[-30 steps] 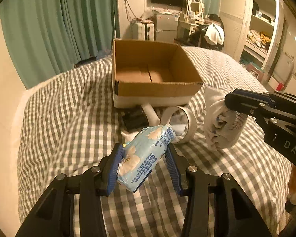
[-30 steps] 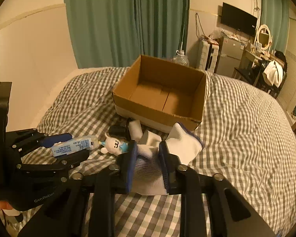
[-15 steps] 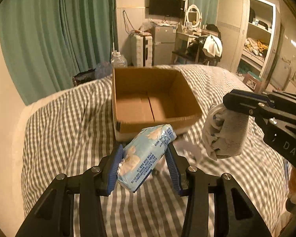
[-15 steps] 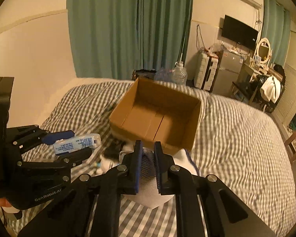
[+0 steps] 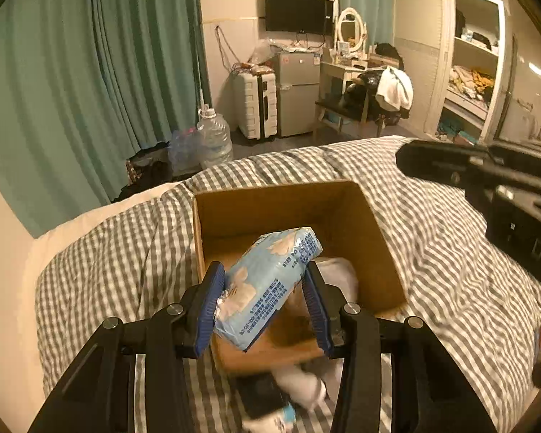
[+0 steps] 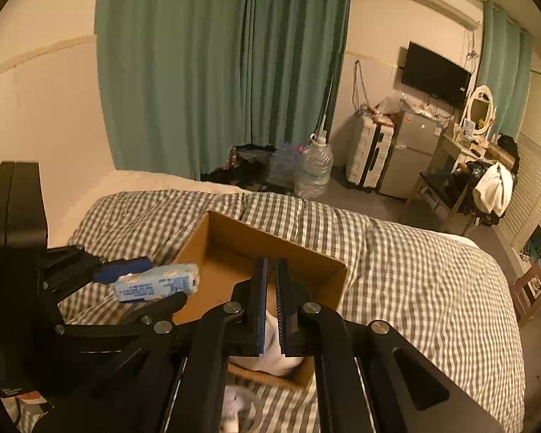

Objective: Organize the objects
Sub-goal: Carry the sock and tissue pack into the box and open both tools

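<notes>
An open cardboard box (image 5: 375, 231) sits on the checked bed. My left gripper (image 5: 267, 288) is shut on a light blue tissue pack (image 5: 270, 281) and holds it over the box's near edge; the pack also shows in the right wrist view (image 6: 157, 283). My right gripper (image 6: 270, 288) hangs above the box (image 6: 328, 270) with its jaws nearly together and nothing between them. The white cloth (image 6: 270, 357) lies inside the box below it, also seen in the left wrist view (image 5: 339, 274).
A small white plush toy (image 5: 303, 389) and a dark object (image 5: 259, 393) lie on the checked duvet (image 5: 119, 259) just in front of the box. Beyond the bed stand water jugs (image 5: 212, 137), a suitcase and a fridge.
Both grippers rose and moved forward over the box. The right gripper let go of the white cloth, which now lies in the box. The left still holds the tissue pack.
</notes>
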The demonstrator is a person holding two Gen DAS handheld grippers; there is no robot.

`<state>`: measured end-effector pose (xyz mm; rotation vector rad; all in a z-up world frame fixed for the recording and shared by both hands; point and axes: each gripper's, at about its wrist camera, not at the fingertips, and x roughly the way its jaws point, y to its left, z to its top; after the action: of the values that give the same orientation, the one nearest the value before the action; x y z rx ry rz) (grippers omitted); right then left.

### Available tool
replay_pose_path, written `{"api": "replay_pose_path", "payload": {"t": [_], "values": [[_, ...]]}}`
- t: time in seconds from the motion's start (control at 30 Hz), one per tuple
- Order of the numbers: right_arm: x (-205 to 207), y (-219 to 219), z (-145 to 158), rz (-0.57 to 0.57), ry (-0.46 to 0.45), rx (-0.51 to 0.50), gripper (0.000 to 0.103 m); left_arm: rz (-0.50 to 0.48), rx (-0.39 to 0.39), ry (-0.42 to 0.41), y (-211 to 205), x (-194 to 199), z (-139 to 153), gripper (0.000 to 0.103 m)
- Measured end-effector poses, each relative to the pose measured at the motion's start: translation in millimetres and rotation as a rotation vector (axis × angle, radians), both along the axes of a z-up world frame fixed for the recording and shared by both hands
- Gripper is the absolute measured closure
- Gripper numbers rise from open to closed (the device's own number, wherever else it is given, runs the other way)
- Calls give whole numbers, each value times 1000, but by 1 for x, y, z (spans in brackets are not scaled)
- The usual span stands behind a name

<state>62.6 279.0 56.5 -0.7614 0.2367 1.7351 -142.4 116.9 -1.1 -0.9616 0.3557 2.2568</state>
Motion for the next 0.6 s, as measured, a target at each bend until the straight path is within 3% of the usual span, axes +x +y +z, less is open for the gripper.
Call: {"api": "replay_pose_path", "payload": {"t": [0.2,0.33,0.37,0.43,0.47,0.6], "values": [[18,52,-45,-26,65,-93,99,-26,-28,-54,32,-32,-38,57],[33,68,-80,-67,78,-152,97,-42,-31,-84,40,-38,-59,50],[37,67,-84,-73,84,-160,94,-43,-28,-92,39,-38,-62,43],[46,66,-87,-92,89,-165,71,-43,-14,-101,36,-35,-62,30],[49,63,-86,-102,87,-162,66,-44,-6,-98,34,-33,-61,23],[57,44,-66,-121,85,-128,53,-19,-7,-54,22,-20,-41,19]]}}
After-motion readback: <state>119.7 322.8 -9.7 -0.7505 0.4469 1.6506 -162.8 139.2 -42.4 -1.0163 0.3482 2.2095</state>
